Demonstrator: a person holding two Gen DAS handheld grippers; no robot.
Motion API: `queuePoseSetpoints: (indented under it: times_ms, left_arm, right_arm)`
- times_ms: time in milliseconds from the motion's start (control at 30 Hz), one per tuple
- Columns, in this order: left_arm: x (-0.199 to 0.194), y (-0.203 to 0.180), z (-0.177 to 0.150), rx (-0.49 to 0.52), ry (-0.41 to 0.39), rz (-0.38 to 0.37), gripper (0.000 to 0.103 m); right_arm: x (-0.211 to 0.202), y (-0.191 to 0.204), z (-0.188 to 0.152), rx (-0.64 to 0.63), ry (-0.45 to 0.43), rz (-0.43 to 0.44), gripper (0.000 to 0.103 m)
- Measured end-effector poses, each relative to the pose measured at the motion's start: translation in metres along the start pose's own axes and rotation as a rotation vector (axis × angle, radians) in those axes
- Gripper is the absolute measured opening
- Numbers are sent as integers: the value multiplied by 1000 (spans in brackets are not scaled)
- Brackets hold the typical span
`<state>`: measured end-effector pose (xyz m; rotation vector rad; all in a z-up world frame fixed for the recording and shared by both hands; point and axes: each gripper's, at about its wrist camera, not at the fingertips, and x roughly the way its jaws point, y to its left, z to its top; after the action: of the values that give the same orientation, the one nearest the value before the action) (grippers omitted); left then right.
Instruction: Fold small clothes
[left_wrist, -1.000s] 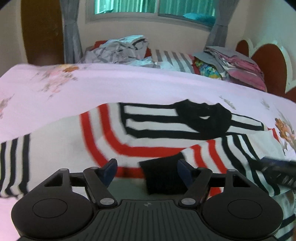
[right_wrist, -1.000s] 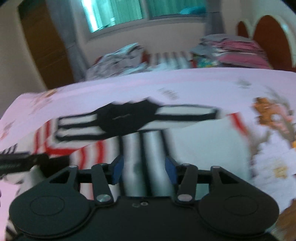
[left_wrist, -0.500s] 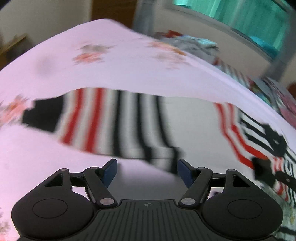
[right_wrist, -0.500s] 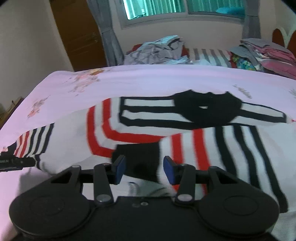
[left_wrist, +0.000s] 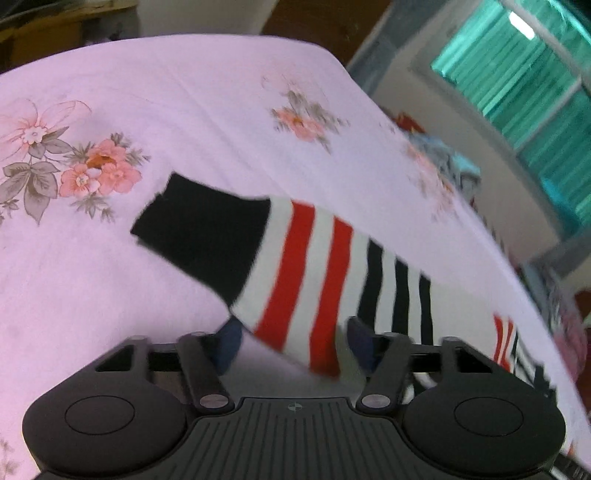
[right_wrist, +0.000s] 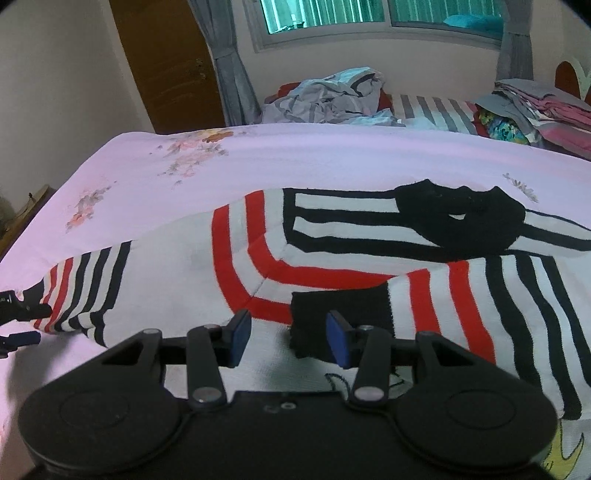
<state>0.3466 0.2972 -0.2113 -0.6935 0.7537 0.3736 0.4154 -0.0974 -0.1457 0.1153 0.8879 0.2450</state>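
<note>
Sweater lies flat on bed, right sleeve folded in. Left hand-held gripper closing around left sleeve; right hand-held gripper half-open, empty. Next: carry sleeve across body.

We saw a soft knitted striped sweater lying on a smooth matt floral cotton bedsheet, while both grippers, left and right, were matt black ribbed plastic with blue rubbery pads and shiny metal pins.
</note>
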Motion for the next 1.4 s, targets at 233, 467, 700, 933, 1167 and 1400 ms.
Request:
queuePoseSetpoints:
  times_ms: [233, 467, 700, 933, 1167, 1400]
  left_arm:
    - [21, 18, 12, -128, -42, -27, 7]
    - [16, -10, 17, -65, -105, -55, 5]
    - [-18, -84, 17, 161, -202, -179, 5]
    - [-25, -201, -25, 424, -142, -405, 5]
    - [3, -306, -121, 716, 73, -504, 5]
    - [-5, -316, -157, 822, 153, -429, 24]
  right_arm:
    - [9, -3, 0, 24, 1, -36, 44]
    - [28, -13, -7, 43, 65, -38, 44]
    - [4, -21, -3, 82, 15, -4, 44]
    - [-31, -52, -4, 125, -37, -28, 45]
    - [-60, -96, -18, 178, -55, -92, 46]
    - [-73, -120, -28, 188, -52, -91, 56]
